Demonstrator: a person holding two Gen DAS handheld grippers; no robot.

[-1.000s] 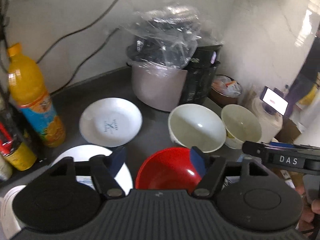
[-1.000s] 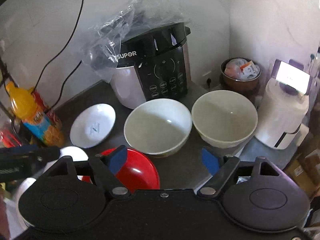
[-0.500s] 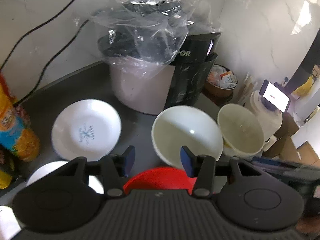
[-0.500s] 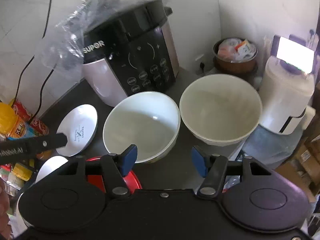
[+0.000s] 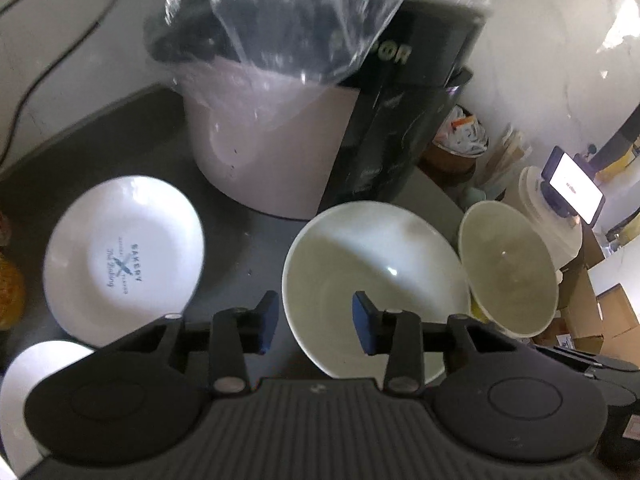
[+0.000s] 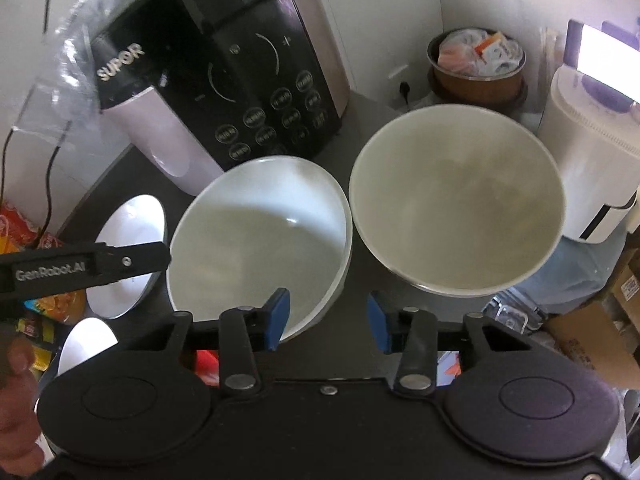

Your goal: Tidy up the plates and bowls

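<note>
Two pale bowls stand side by side on the dark counter: a white bowl [image 5: 376,280] [image 6: 260,240] and a cream bowl [image 5: 508,272] [image 6: 456,200]. My left gripper [image 5: 315,328] is closing, the white bowl's left rim between its blue pads, no pad pressing. My right gripper [image 6: 327,320] is also closing, over the white bowl's near right edge and bare counter, gripping nothing. A printed white plate [image 5: 124,256] [image 6: 132,220] lies left, another white plate [image 5: 36,380] [image 6: 86,340] nearer. A sliver of red bowl [image 6: 208,364] shows under the right gripper.
A rice cooker [image 5: 280,140] [image 6: 240,80] under a plastic bag stands just behind the bowls. A brown pot of packets [image 6: 476,64] and a white appliance with a lit phone [image 6: 592,160] crowd the right. Cardboard boxes [image 5: 612,320] sit below the counter edge. A hand [image 6: 16,400] shows at lower left.
Both grippers have moved forward and down toward the white bowl, and both pairs of jaws have narrowed. The red bowl has slipped out of the left wrist view.
</note>
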